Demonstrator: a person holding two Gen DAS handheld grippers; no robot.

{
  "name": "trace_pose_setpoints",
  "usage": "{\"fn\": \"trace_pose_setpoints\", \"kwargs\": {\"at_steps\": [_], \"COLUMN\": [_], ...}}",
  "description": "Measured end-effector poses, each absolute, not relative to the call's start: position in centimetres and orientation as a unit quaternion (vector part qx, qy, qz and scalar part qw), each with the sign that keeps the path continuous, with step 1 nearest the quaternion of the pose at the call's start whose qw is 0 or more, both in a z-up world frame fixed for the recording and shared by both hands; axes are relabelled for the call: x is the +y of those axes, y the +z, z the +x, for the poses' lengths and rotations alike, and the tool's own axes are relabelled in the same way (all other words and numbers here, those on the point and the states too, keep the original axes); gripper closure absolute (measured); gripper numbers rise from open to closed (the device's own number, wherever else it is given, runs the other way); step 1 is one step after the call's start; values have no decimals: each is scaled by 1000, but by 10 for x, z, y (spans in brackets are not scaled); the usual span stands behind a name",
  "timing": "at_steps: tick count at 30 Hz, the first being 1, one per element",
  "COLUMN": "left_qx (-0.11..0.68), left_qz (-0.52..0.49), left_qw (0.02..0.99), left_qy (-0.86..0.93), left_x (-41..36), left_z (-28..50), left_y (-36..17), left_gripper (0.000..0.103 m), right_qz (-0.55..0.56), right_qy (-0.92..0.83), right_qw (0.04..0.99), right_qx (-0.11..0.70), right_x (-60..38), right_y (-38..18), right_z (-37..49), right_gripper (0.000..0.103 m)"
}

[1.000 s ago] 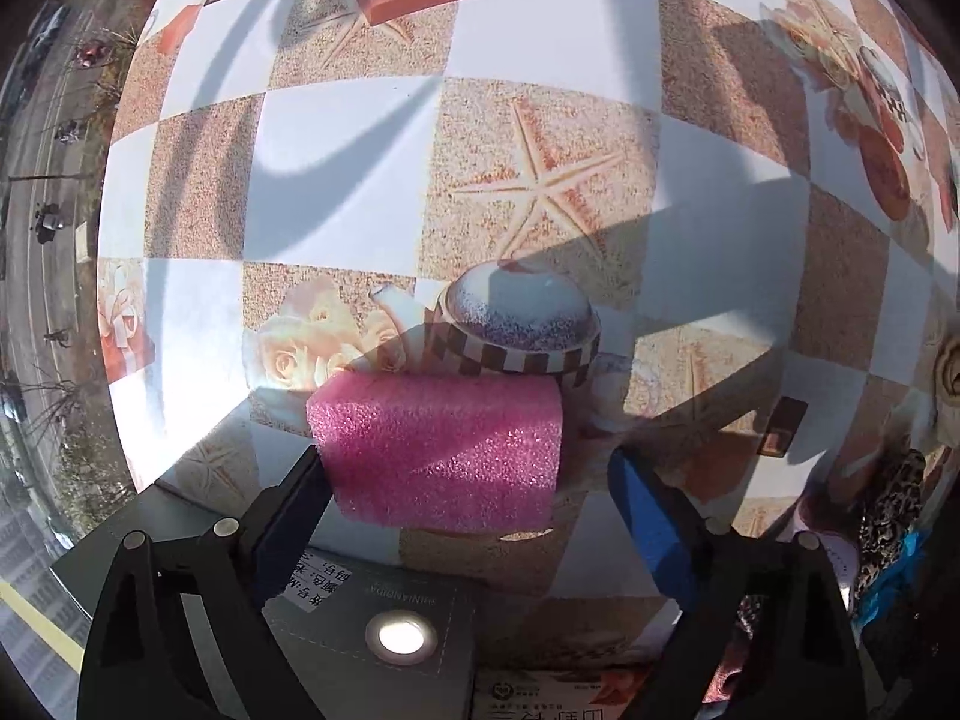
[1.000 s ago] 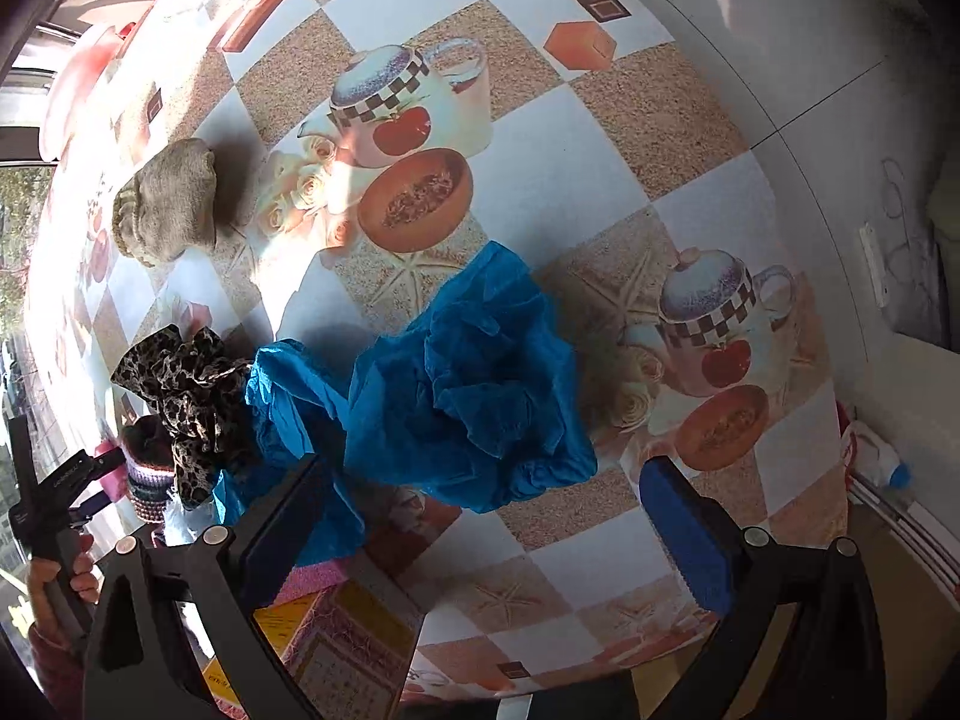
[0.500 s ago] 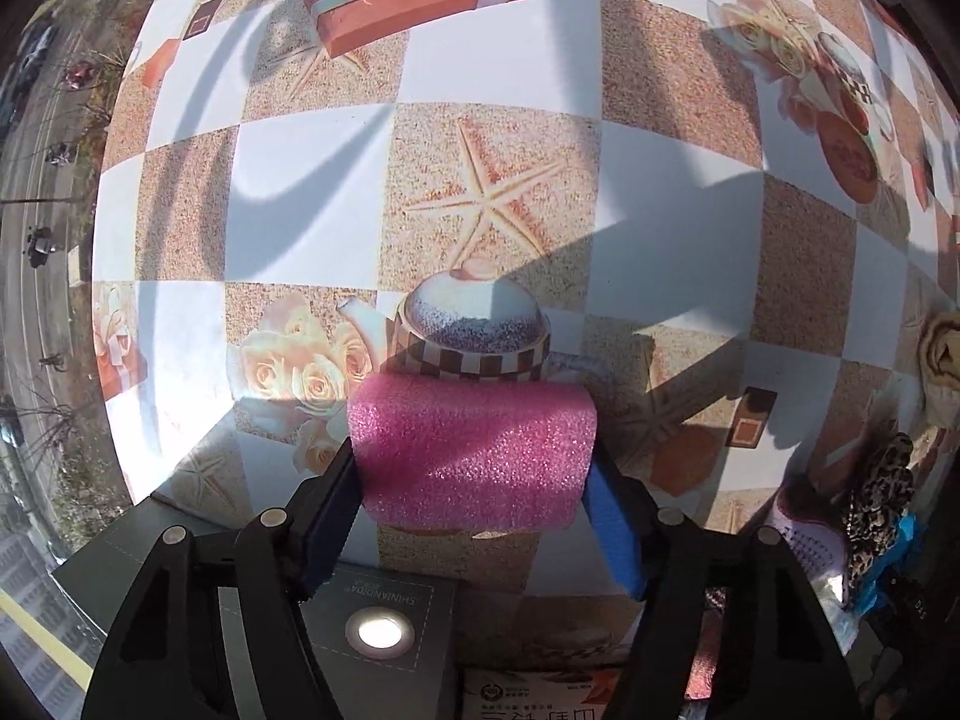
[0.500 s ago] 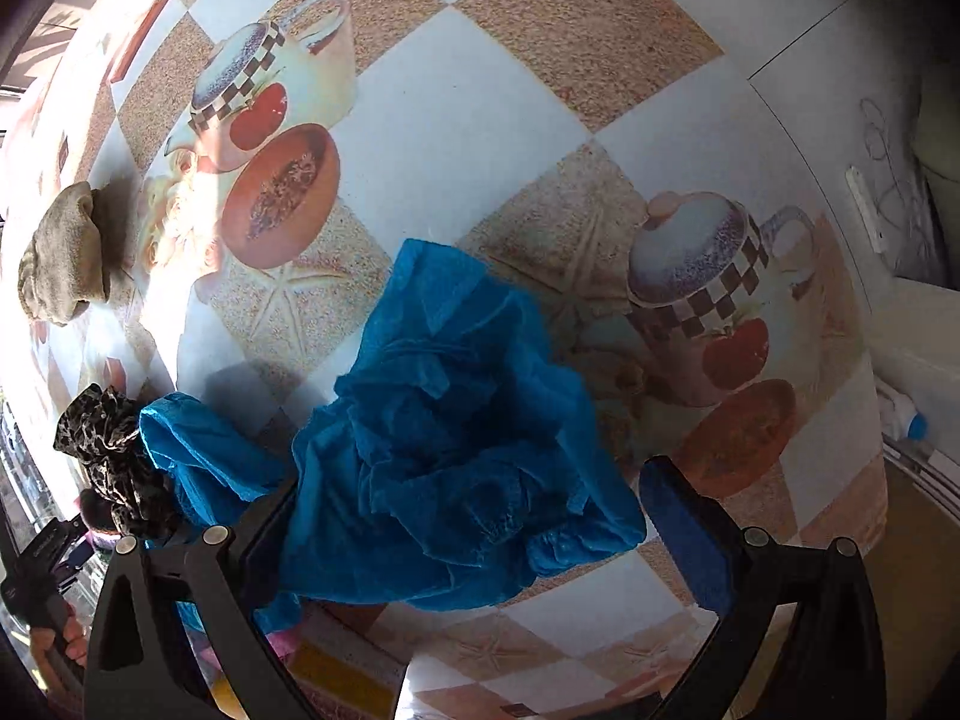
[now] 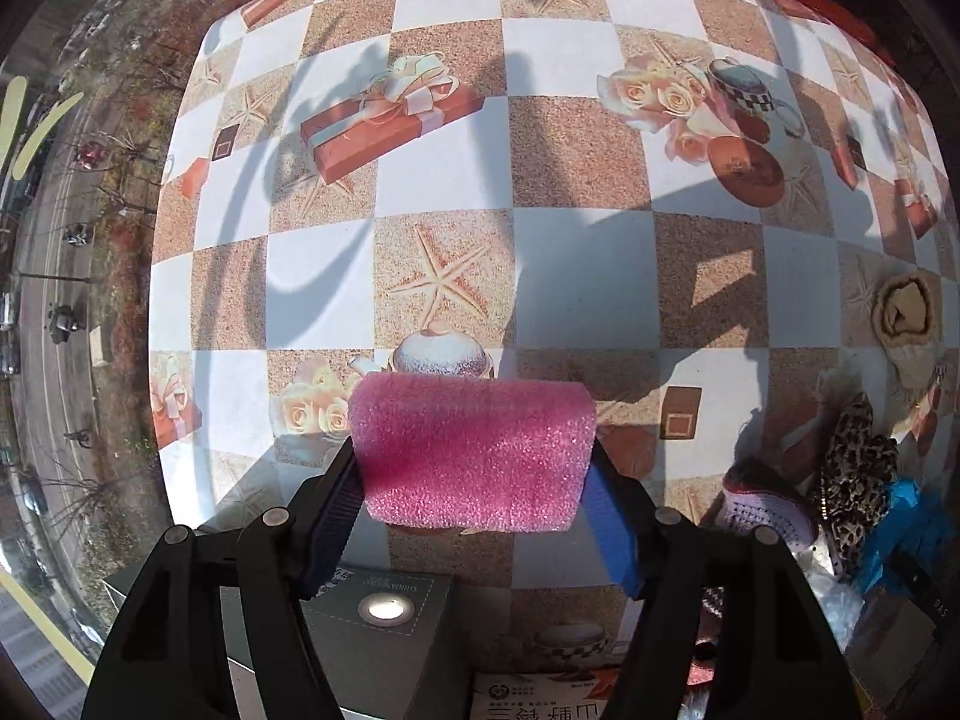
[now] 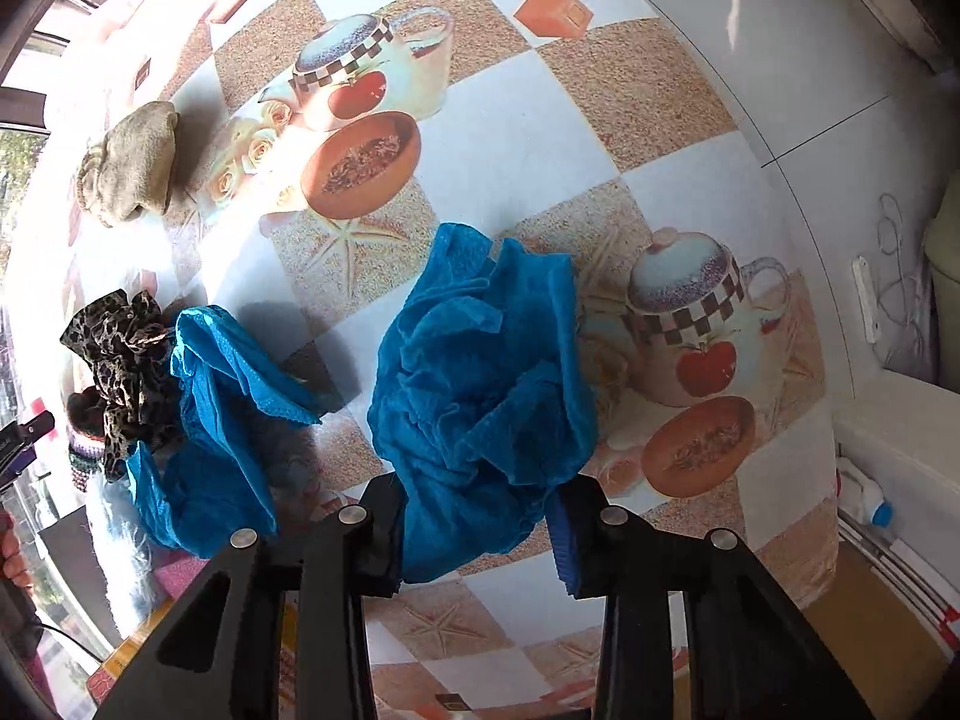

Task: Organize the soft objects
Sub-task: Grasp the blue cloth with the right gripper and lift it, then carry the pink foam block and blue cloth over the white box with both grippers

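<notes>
Left claw clamps the pink sponge; right claw is closing, seemingly pinching blue cloth.

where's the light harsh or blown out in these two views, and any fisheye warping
Left wrist view: hard sunlight throws sharp shadows over the checkered tablecloth; the pink foam sponge stays sharp. Right wrist view: the left edge near the beige knitted cloth is overexposed. Both views bow at the rims.
</notes>
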State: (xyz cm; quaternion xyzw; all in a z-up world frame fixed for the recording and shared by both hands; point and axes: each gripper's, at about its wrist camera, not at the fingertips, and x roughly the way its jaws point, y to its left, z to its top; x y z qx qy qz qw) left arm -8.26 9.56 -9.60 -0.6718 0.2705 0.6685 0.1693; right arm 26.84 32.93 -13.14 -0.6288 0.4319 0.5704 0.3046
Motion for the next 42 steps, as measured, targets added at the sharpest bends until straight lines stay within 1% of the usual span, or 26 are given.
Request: {"fn": "trace_pose_setpoints", "kwargs": {"at_steps": [3,7,9,19,24,34,42], "left_qx": [273,293,303,327,346,385,425], "left_qz": [-651,-617,-602,-553,-525,-489,-470], "left_qw": [197,230,249,352,398,474,515], "left_qy": [680,693,696,680,668,623,577], "left_x": [111,144,166,223,242,250,226], "left_z": [-62,-27,-8,84,140,253,327], "left_y": [-74,-45,-37,1,21,42,44], "left_gripper": [31,31,31,31,31,31,31], "right_qz": [-616,-599,-592,-570,-567,-576,-589], "right_qy": [574,587,594,628,637,648,648], "right_qw": [302,302,302,290,282,279,259], "right_qx": [446,454,453,444,439,413,406], "right_x": [336,340,343,346,337,317,301], "right_y": [-117,-97,-85,-33,-25,-11,-10], "right_z": [264,282,282,326,332,375,409], "right_gripper": [65,65,65,65,65,65,65]}}
